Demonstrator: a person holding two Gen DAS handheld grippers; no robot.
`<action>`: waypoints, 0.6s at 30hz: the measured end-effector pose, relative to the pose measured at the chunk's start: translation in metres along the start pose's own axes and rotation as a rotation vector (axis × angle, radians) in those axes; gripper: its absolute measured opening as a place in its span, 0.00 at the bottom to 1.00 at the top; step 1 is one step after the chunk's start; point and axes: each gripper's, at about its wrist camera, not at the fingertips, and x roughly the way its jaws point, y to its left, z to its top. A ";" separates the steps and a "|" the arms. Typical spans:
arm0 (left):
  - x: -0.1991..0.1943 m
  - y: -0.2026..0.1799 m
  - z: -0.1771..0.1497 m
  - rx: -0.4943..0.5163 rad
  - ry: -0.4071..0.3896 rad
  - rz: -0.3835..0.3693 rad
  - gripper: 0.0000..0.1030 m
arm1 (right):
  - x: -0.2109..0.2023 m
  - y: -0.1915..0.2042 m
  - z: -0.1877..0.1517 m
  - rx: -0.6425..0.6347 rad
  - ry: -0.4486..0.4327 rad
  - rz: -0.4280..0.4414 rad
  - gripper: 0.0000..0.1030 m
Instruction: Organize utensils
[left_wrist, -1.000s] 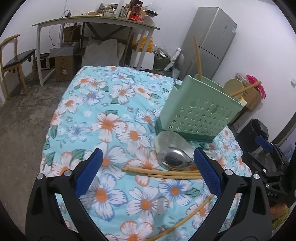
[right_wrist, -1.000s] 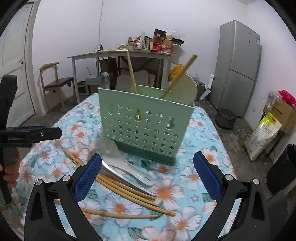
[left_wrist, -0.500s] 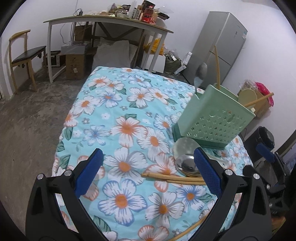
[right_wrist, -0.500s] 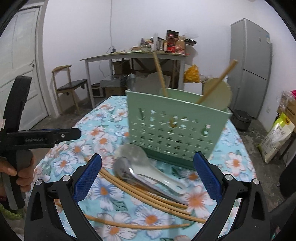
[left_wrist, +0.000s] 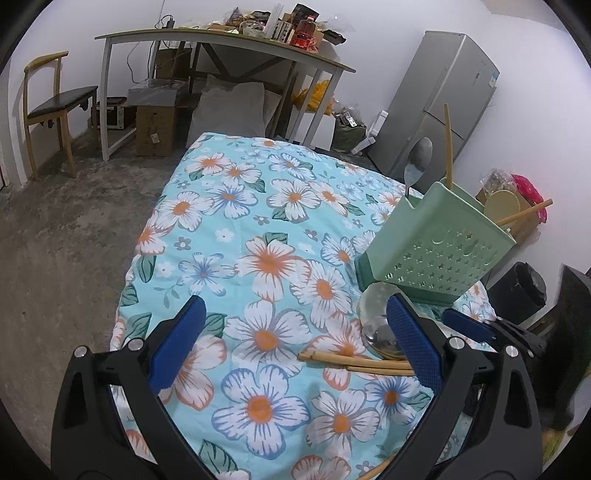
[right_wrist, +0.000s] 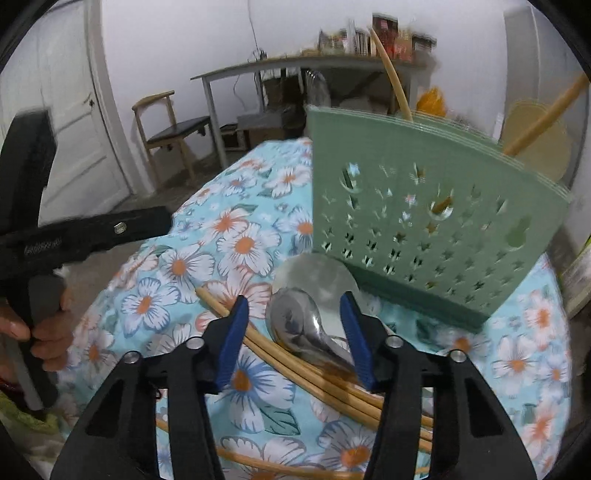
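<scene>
The right gripper (right_wrist: 293, 338) is closing around the metal spoon (right_wrist: 299, 330), pads not yet touching it. The green holder (right_wrist: 424, 218) stands at one o'clock of it. The left gripper (left_wrist: 291, 343) hangs wide open, empty, over the flowered cloth (left_wrist: 258, 229).

Blurred utensil holder (right_wrist: 424, 206) (chopsticks (right_wrist: 332, 373) claw-hidden)

Green perforated utensil holder (right_wrist: 424, 218) stands upright on the floral-covered table (left_wrist: 240, 229), star and moon cut-outs on its wall; inside it stand a metal spoon (left_wrist: 417, 162) bowl-up at one end, one upright chopstick (left_wrist: 448, 147), and a pale round-headed paddle with a wooden handle (left_wrist: 524, 214) leaning out at the far end. Just in front of the holder's base lie a translucent white spoon (right_wrist: 317, 275) and a shiny metal spoon (right_wrist: 303, 328), bowls overlapping, handles hidden or blurred; several bamboo chopsticks (right_wrist: 295, 363) lie flat beside and partly under the metal spoon, roughly parallel, with one more chopstick (right_wrist: 273, 467) apart nearer the table edge
</scene>
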 end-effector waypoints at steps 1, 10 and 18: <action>0.000 0.001 0.000 0.000 0.001 -0.002 0.92 | 0.006 -0.008 0.004 0.012 0.033 0.033 0.42; 0.003 0.004 -0.001 -0.013 0.010 -0.016 0.92 | 0.048 -0.029 0.011 0.068 0.189 0.179 0.21; 0.003 0.004 -0.002 -0.011 0.011 -0.016 0.92 | 0.036 -0.011 0.011 -0.023 0.201 0.219 0.11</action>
